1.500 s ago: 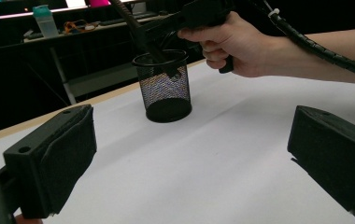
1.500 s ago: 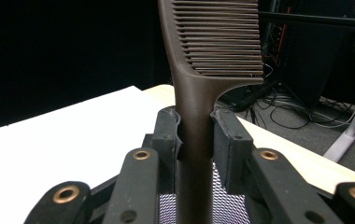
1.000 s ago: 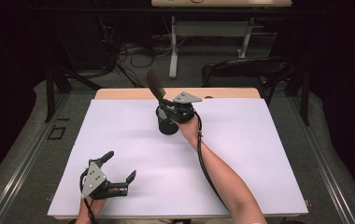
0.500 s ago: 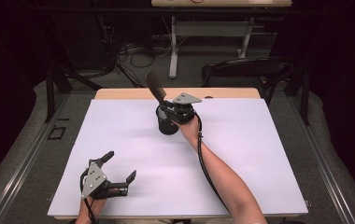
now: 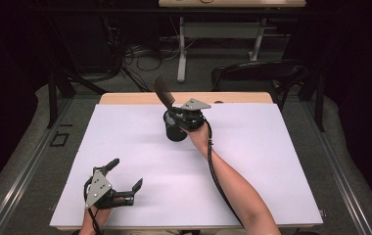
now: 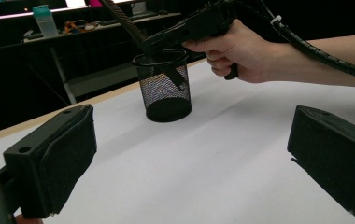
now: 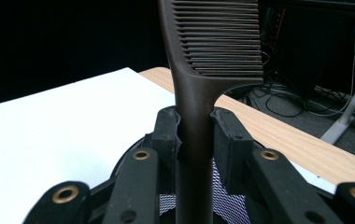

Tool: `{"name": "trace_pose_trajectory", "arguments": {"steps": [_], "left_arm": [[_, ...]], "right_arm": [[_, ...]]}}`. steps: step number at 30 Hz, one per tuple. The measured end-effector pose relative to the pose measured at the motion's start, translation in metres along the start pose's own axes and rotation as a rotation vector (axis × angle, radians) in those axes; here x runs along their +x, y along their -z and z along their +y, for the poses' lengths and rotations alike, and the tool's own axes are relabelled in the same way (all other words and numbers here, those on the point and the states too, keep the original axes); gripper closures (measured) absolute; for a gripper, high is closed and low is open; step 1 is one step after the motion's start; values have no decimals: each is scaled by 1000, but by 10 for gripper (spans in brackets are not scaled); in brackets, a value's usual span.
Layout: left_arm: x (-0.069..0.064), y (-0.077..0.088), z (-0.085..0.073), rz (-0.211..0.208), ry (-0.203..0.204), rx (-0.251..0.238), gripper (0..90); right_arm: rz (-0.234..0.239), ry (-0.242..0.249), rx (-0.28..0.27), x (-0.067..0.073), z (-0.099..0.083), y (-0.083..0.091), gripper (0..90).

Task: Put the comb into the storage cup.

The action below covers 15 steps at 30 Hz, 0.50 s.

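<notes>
The comb (image 7: 199, 93) is dark brown, its teeth a row of fine parallel ridges. The cup (image 6: 164, 86) is black wire mesh, speckled with light. The sheet (image 5: 252, 161) is plain white over a light wood table (image 5: 125, 98). Both grippers (image 5: 120, 188) (image 5: 174, 113) are black with grey plates and brass rivets.

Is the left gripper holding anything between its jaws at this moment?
No: the left gripper rests on the white table with its jaws wide apart and nothing between them.
</notes>
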<state>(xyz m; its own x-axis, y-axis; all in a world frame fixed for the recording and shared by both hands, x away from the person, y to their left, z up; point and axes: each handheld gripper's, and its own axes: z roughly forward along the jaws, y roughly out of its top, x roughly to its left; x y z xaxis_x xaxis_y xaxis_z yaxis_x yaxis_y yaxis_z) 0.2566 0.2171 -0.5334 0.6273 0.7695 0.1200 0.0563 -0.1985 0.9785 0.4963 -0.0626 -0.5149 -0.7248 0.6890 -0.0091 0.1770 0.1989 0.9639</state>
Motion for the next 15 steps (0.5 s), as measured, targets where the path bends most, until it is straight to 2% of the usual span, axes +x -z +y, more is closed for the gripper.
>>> {"name": "trace_pose_trajectory", "arguments": {"steps": [10, 15], "left_arm": [[0, 0, 0, 0, 0, 0, 11], [0, 0, 0, -1, -1, 1, 11]], "right_arm": [[-11, 15, 29, 0, -2, 0, 721], [-31, 33, 58, 1, -3, 0, 698]]}}
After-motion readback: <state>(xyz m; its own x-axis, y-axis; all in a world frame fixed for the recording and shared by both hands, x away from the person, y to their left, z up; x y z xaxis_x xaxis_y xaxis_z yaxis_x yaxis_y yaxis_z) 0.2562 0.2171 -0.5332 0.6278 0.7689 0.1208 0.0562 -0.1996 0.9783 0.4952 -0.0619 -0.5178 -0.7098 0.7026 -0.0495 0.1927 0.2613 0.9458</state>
